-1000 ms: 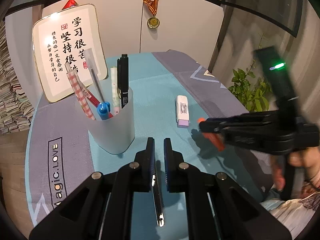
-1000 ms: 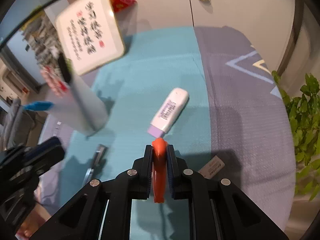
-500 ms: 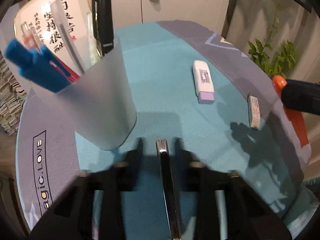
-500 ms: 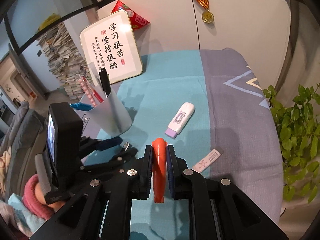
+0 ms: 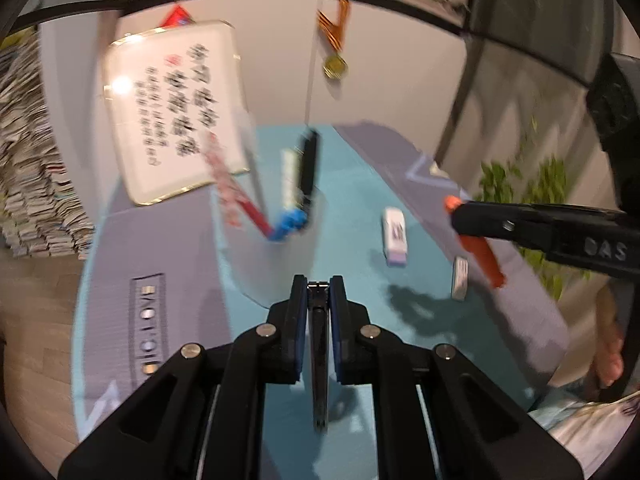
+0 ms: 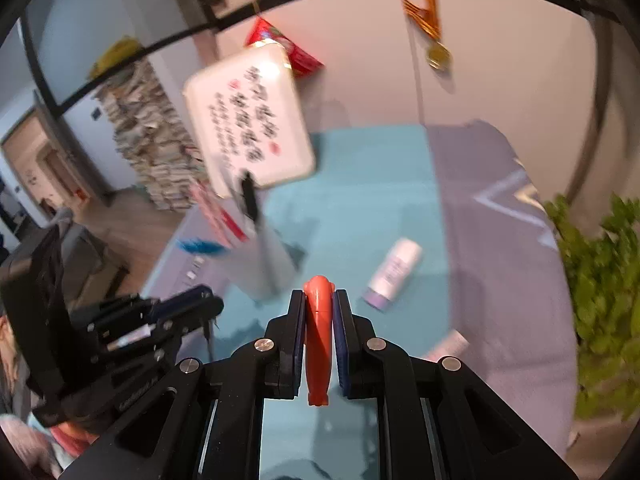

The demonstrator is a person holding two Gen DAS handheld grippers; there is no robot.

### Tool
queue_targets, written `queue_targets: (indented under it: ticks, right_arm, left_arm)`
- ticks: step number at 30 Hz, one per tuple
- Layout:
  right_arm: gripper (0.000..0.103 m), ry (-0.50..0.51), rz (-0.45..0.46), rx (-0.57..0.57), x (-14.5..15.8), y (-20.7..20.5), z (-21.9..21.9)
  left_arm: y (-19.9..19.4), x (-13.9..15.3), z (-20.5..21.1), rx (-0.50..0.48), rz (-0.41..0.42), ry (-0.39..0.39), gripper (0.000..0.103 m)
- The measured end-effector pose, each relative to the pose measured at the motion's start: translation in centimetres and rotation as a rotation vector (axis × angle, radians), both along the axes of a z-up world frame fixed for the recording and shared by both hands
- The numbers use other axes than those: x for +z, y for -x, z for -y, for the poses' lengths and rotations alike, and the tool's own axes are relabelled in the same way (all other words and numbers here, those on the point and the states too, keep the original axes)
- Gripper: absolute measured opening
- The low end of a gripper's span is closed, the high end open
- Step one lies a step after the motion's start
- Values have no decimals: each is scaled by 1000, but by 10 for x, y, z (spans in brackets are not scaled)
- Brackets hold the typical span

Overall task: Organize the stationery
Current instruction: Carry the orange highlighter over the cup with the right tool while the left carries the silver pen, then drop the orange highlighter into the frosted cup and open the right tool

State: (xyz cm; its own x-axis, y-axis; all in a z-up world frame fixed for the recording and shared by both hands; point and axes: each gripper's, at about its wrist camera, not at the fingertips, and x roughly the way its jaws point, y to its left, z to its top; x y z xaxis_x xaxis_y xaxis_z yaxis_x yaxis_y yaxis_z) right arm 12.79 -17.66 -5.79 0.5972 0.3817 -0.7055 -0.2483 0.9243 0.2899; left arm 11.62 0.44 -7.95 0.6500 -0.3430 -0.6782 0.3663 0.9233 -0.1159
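While both frames are blurred, the main things can be read. At the far left of the left wrist view stands a stack of papers, and next to it a framed board with writing leans on the wall. On the blue and grey table mat stands a pale pen cup with pens inside, among them a black pen and a blue clip-like piece. Just in front of the cup, the left gripper is closed on a thin dark metal tool, which hangs down between its fingers; I cannot tell what tool it is. Right of the cup, a white eraser with a purple end lies on the mat, and a small flat piece lies near it. Further right, the right gripper is closed on an orange pen-shaped thing, held above the mat. A green plant is at the right edge.
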Motion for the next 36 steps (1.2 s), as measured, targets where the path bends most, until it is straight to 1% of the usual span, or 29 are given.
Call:
queue_targets:
  ticks: [3,5,8,11,15,22,29,34,36]
  right_arm:
    - [15,-30,50,61,20,-15,-28]
    - [15,-27,94,90,32,-28,-51]
    - [15,16,136,74,37,-47,-76]
    - [15,62,163,30,32,-65,-93]
    - [15,34,134,13,17,-78,-98]
    - [15,55,111,9,0,-82,-99]
    - [15,64,80,21,-7,-78,-101]
    - [15,48,86,27,-2,-64,-92]
    - [15,76,98,37,1,-54,-87]
  left_arm:
    - [7,11,-18,37,23,20,9]
    - [11,16,-27,59,30,28,9]
    - [15,18,-40,80,31,35,9]
    - [15,21,-48,94,31,41,9]
    - [13,24,-55,105,37,46,9]
    - [11,24,-57,98,36,58,9]
    - [11,26,-57,98,37,58,9]
    - [10,28,-57,99,41,60,9]
    - [11,29,-56,99,44,59,9]
